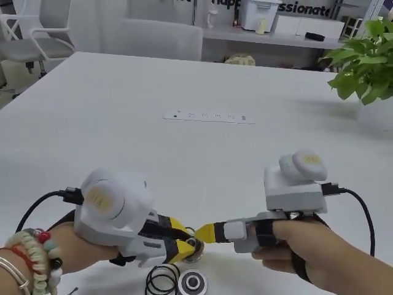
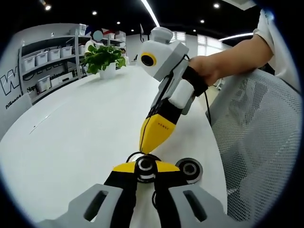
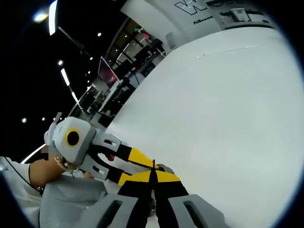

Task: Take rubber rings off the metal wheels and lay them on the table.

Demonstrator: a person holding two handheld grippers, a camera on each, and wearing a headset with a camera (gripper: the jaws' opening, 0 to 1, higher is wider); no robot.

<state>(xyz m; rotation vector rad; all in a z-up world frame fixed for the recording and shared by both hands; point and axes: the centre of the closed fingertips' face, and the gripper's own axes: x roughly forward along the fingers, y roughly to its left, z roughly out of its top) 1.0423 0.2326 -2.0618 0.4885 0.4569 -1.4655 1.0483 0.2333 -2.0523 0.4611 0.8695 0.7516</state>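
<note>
Over white table point(image 1: 184, 86), left gripper point(image 1: 186, 241) clamps metal wheel point(image 2: 146, 167).

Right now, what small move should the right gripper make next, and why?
Probably draw the right gripper back from the metal wheel clamped in the left gripper: its shut jaws seem to pinch a thin black rubber ring at the wheel's rim, so pulling should peel it off.
</note>
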